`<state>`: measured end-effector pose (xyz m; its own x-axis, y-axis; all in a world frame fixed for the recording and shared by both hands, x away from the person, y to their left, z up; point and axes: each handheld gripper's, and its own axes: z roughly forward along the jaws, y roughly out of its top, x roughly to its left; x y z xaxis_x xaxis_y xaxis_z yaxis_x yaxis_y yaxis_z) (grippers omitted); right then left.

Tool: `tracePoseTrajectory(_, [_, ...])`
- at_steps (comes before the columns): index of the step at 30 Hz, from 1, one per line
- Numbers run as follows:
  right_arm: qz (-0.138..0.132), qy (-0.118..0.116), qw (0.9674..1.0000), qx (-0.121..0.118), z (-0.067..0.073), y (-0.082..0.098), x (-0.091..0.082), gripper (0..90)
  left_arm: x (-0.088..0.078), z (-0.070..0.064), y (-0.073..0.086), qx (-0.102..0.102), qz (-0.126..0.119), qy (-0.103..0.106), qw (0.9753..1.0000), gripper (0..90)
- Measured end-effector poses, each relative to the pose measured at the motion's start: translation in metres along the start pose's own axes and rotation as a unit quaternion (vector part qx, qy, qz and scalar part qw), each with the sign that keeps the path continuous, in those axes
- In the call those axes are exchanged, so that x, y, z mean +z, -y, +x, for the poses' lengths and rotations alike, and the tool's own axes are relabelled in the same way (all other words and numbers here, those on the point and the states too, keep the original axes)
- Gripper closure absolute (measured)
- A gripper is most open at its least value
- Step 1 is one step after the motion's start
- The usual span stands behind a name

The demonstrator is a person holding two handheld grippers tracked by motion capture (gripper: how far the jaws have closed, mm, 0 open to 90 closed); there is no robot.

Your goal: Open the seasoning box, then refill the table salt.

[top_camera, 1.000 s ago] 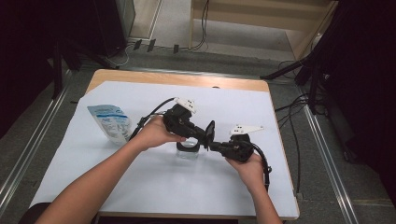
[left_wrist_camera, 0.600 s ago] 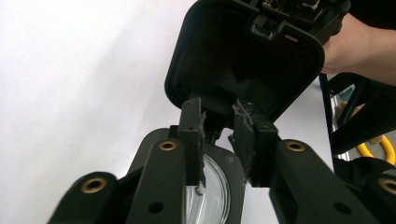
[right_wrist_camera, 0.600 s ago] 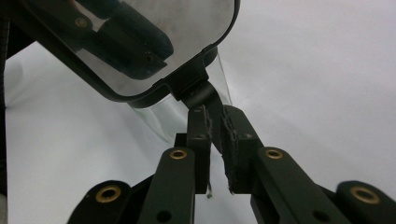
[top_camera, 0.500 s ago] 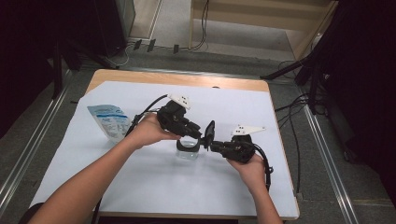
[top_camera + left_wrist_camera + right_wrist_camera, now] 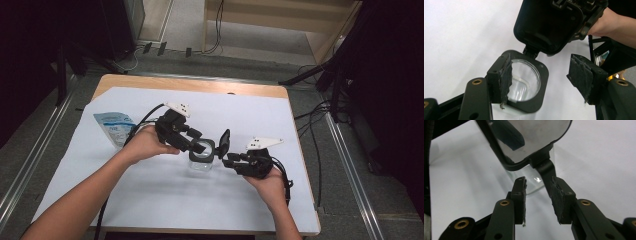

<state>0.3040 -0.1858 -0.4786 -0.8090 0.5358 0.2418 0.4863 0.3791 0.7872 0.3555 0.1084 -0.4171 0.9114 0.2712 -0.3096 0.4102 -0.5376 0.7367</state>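
A clear glass jar (image 5: 201,164) with a black square collar stands mid-table on the white sheet (image 5: 150,200). Its black flip lid (image 5: 224,142) is swung up and open. My left gripper (image 5: 200,146) reaches in from the left over the collar. In the left gripper view the jar (image 5: 524,80) sits under one pad, and my left gripper (image 5: 544,77) has just been opening, holding nothing. My right gripper (image 5: 227,159) is at the lid's hinge. Its jaws (image 5: 538,195) have just been opening too, and the hinge strap (image 5: 546,170) stands in the gap, unpressed.
A blue and white pouch (image 5: 114,127) lies on the sheet at the left. The wooden table edge (image 5: 190,85) runs along the back. Cables trail from both grippers, and cables and stands crowd the floor at the right.
The left hand has drawn back to the left from the jar, and its jaws have spread. The right gripper's jaws have parted at the lid's hinge, and the right hand has stayed put.
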Motion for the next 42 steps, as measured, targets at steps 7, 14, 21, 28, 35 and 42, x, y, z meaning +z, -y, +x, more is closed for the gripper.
tracePoseTrajectory(7, [-0.006, 0.0, 1.0, -0.007, 0.011, 0.004, -0.006, 63.5, -0.012, -0.006, 0.012, 0.012, 0.0, -0.011, 0.9999, 34.4])
tracePoseTrajectory(14, [0.005, -0.008, 0.9998, -0.016, 0.027, 0.01, -0.003, 62.4, -0.023, -0.007, 0.029, 0.008, -0.007, -0.02, 0.9998, 34.0])
tracePoseTrajectory(21, [0.01, -0.013, 0.9997, -0.02, 0.036, 0.013, 0.002, 60.7, -0.034, -0.007, 0.048, 0.001, -0.013, -0.033, 0.9994, 35.0])
tracePoseTrajectory(28, [0.008, -0.009, 0.9998, -0.016, 0.038, 0.013, 0.005, 60.7, -0.042, -0.006, 0.063, -0.006, -0.015, -0.046, 0.9988, 36.5])
tracePoseTrajectory(35, [0.019, -0.008, 0.9997, -0.012, 0.042, 0.012, 0.01, 60.5, -0.048, -0.003, 0.082, -0.026, -0.009, -0.052, 0.9982, 37.3])
tracePoseTrajectory(42, [0.018, -0.01, 0.9996, -0.016, 0.048, 0.011, 0.013, 61.0, -0.055, -0.001, 0.096, -0.034, -0.003, -0.062, 0.9975, 37.9])
